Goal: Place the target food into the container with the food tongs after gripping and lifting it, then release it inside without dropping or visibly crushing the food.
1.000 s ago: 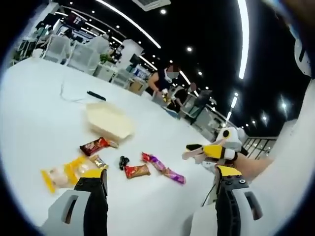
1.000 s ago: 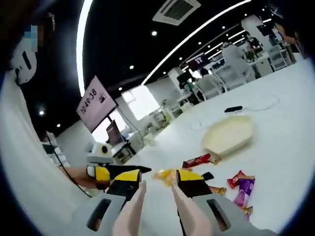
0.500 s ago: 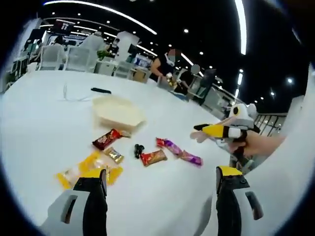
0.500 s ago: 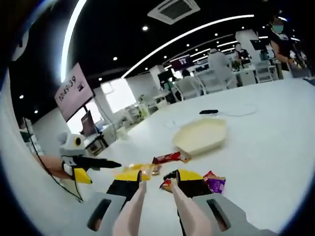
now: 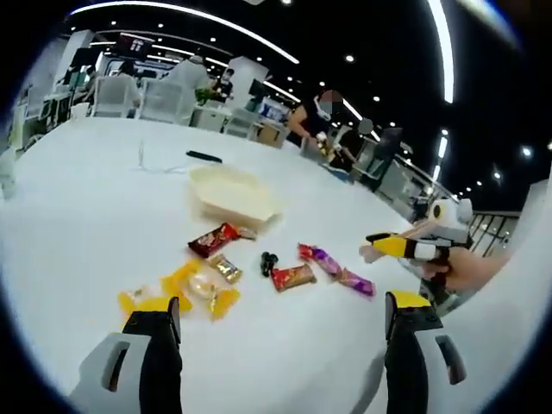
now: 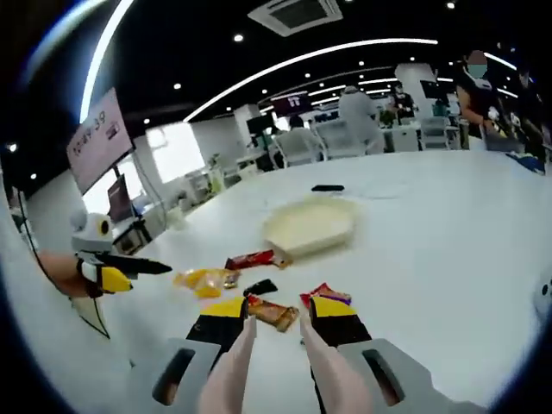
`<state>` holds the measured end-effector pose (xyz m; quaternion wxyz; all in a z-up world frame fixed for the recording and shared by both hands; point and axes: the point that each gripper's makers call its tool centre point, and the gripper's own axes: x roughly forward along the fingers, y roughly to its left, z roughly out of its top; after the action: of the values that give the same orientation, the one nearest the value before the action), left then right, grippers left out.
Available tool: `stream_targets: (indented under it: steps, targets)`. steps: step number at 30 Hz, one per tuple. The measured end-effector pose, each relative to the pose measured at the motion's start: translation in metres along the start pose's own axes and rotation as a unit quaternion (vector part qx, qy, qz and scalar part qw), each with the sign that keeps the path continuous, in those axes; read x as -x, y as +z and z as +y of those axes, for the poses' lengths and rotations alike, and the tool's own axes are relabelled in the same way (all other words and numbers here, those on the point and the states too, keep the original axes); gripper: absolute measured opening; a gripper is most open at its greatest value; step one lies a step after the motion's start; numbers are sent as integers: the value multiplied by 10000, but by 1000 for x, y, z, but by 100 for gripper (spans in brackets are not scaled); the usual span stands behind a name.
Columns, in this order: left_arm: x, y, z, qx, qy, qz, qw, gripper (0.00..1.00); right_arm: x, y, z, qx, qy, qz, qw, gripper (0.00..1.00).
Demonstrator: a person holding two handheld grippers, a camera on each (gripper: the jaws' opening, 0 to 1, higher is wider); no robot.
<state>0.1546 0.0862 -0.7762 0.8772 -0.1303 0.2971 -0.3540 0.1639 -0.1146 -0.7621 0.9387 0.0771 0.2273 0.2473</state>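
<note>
A cream container (image 5: 233, 194) (image 6: 309, 226) sits on the white table (image 5: 78, 198) beyond a loose row of wrapped snacks. Among them are a red-brown packet (image 5: 216, 240) (image 6: 253, 259), yellow packets (image 5: 185, 289) (image 6: 203, 279), a red bar (image 5: 293, 277) (image 6: 274, 315) and purple-pink wrappers (image 5: 319, 257) (image 6: 326, 296). My right gripper (image 6: 280, 312) (image 5: 405, 247) is shut on beige food tongs (image 6: 233, 366), whose arms stand apart just short of the red bar. My left gripper (image 5: 280, 315) (image 6: 103, 269) is open and holds nothing, hovering near the yellow packets.
A small black item (image 5: 269, 261) (image 6: 260, 287) lies among the snacks. A black device (image 5: 205, 157) (image 6: 328, 187) with a thin cable rests on the far side of the table. People and chairs stand behind the table. A hand (image 5: 461, 269) holds the right gripper.
Both views have swung down and levelled onto the table. In the right gripper view the snacks now lie closer, right at the tong tips. Neither gripper's jaws have changed.
</note>
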Motion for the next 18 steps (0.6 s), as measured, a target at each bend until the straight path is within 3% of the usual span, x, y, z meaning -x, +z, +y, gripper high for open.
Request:
stream_targets:
  steps: [7, 11, 18]
  targets:
    - [-1, -6, 2, 112, 28, 62, 9999, 98, 2, -12, -10, 145, -262, 205, 9993, 27]
    - [-1, -12, 4, 158, 22, 175, 9997, 95, 8, -22, -23, -149, -559, 250, 9980, 27]
    - [-3, -12, 6, 237, 7, 220, 9995, 95, 20, -34, -39, 133, -821, 508, 9952, 27]
